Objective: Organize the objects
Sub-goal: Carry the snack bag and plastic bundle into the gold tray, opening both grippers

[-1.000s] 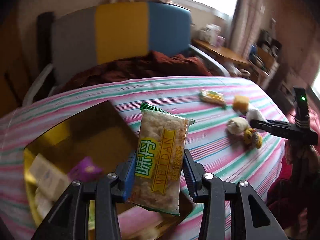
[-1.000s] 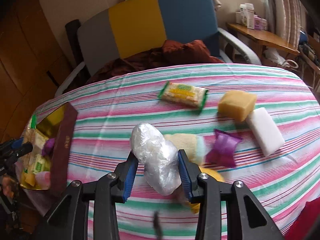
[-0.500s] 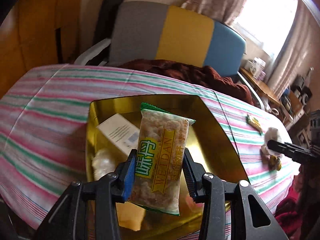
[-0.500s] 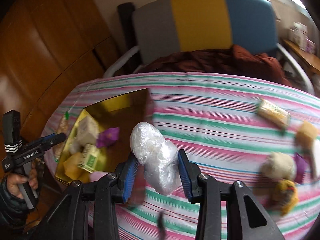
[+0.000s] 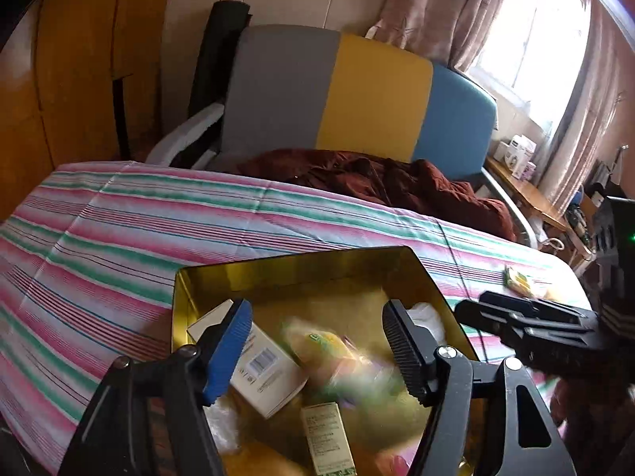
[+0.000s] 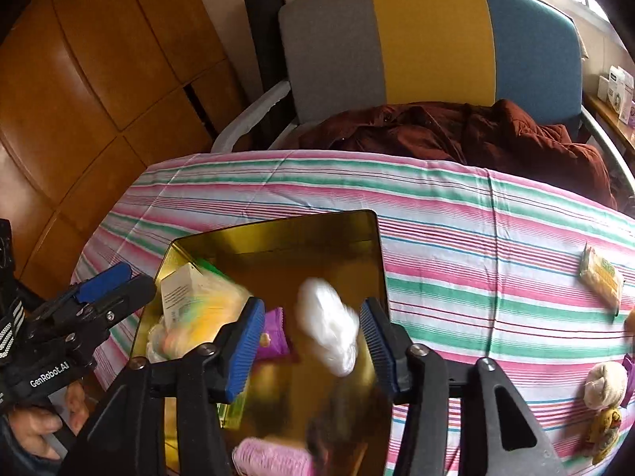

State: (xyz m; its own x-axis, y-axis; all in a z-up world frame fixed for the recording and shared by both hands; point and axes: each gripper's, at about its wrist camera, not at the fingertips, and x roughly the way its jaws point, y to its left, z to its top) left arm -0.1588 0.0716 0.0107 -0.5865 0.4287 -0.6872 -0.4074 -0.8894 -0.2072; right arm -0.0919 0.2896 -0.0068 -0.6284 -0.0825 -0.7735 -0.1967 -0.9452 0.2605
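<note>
— Between the left gripper's [image 5: 317, 345] jaws, what do you see?
— They have just been opening and stand apart. The snack packet [image 5: 333, 357] is a yellow-green blur between them, touching neither pad, over the gold tin [image 5: 293, 265].

— And the right gripper [image 6: 311, 341]?
— Its jaws have just been opening too. The white plastic-wrapped bundle [image 6: 327, 329] is smeared between the blue pads, free of both, above the tin's right half.

— Any writing to read?
— "GenRobot.AI" in white on the left gripper's black body, seen from the right wrist, with a hand [image 6: 35, 424] below it. The white box [image 5: 258, 361] near the tin's left wall carries a barcode, and a small cream carton [image 5: 327, 440] at the near edge has print too fine to read.

— What else is in the tin?
— A purple sachet [image 6: 274, 333] and a pink roll [image 6: 272, 456] at the near edge.

— And outside it?
— On the striped tablecloth [image 6: 456, 214], a green-and-yellow packet [image 6: 601, 277] lies toward the right edge, lettering illegible, and a cream ball [image 6: 605, 382] and a small yellow toy [image 6: 603, 432] sit nearer the right corner.
</note>
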